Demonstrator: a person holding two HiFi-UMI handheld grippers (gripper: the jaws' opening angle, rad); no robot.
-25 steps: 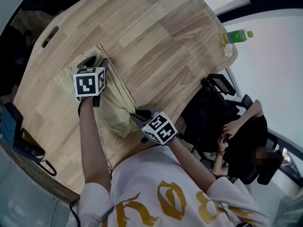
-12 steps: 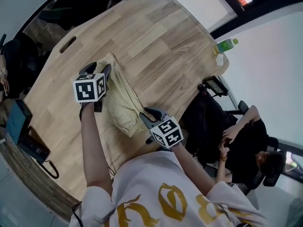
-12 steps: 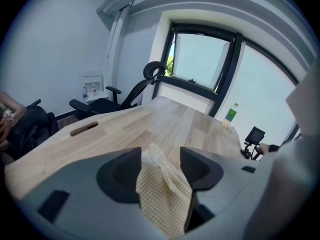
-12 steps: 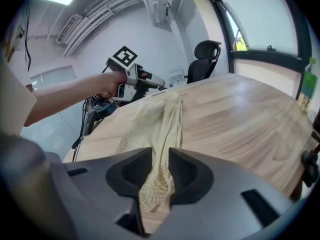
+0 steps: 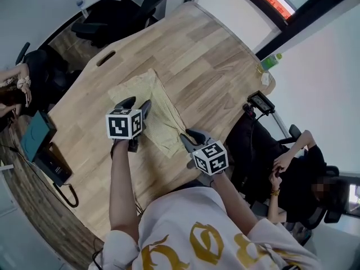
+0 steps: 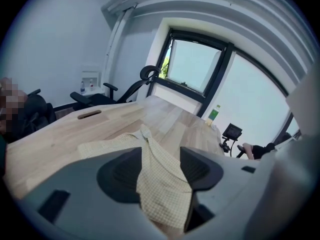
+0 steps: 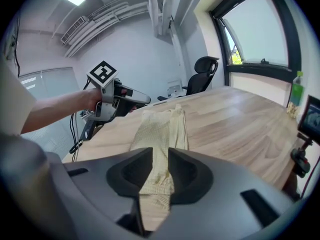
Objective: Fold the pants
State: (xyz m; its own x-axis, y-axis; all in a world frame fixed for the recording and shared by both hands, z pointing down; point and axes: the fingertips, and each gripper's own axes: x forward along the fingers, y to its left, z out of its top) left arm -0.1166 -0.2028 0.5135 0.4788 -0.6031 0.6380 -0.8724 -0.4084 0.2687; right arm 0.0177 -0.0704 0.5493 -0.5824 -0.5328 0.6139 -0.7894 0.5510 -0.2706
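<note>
Both of your grippers have come up off the pants (image 5: 153, 112) since a second ago, when they were pressed down at the cloth; the head view has also swung, so the cloth now sits just up and left of the frame's centre. The pants lie flat on the wooden table (image 5: 214, 66), folded into a long pale yellow checked strip that runs from upper left down toward the centre.

Your left gripper (image 5: 136, 106) hangs over the strip's lower left edge. Its jaws have just been opening and stand wide apart, with only the cloth on the table showing through the gap. Your right gripper (image 5: 194, 136) hovers at the strip's lower right end. Its jaws opened, then drew in a little, and are partly apart, clear of the fabric.

At the table's far right corner stands a green bottle (image 5: 271, 61), and a seated person (image 5: 292, 173) is at the right edge.
</note>
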